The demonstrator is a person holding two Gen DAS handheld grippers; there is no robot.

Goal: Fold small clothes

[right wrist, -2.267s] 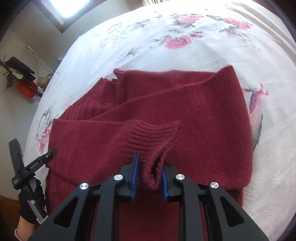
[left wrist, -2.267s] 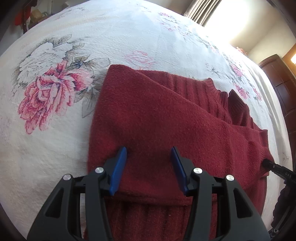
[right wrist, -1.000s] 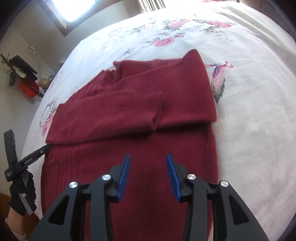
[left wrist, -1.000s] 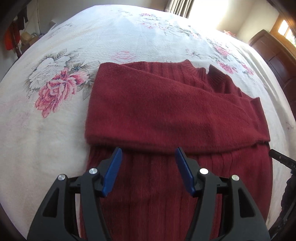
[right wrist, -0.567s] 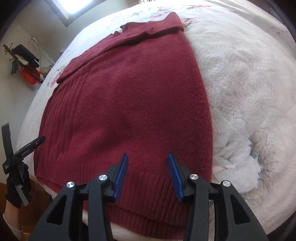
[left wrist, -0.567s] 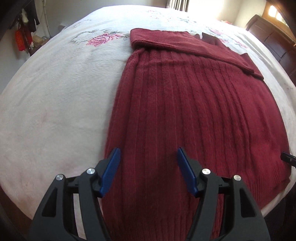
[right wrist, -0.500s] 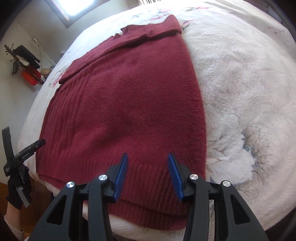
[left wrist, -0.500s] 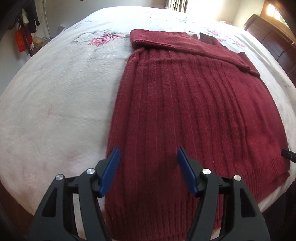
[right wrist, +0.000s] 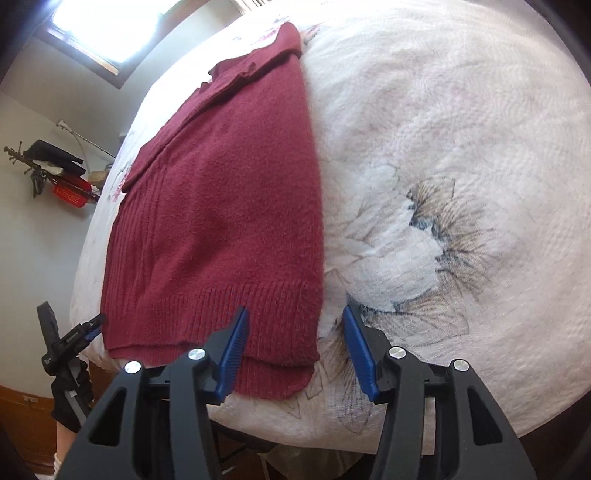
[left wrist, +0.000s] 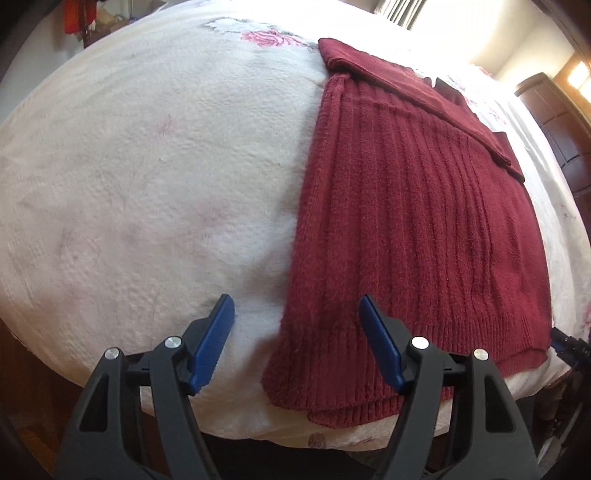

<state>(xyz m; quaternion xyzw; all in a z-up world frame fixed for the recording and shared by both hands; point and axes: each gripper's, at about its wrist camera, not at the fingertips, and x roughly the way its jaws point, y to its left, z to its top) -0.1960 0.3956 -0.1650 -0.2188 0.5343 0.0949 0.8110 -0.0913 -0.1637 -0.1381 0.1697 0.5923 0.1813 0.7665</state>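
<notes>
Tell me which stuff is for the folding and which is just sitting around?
For the folding:
red sweater
left tongs, open
right tongs, open
flowered bedspread it lies on

Just sitting around:
red basket by the wall
dark wooden cabinet

No words or numbers can be read anywhere. The black handle [right wrist: 62,345] at the left edge of the right wrist view has some tiny white print, but it is too small to read.

Daylight from a blown-out window [right wrist: 107,33] glares on the bed [left wrist: 147,166]; fisheye distortion bends edges, corners vignetted dark.
</notes>
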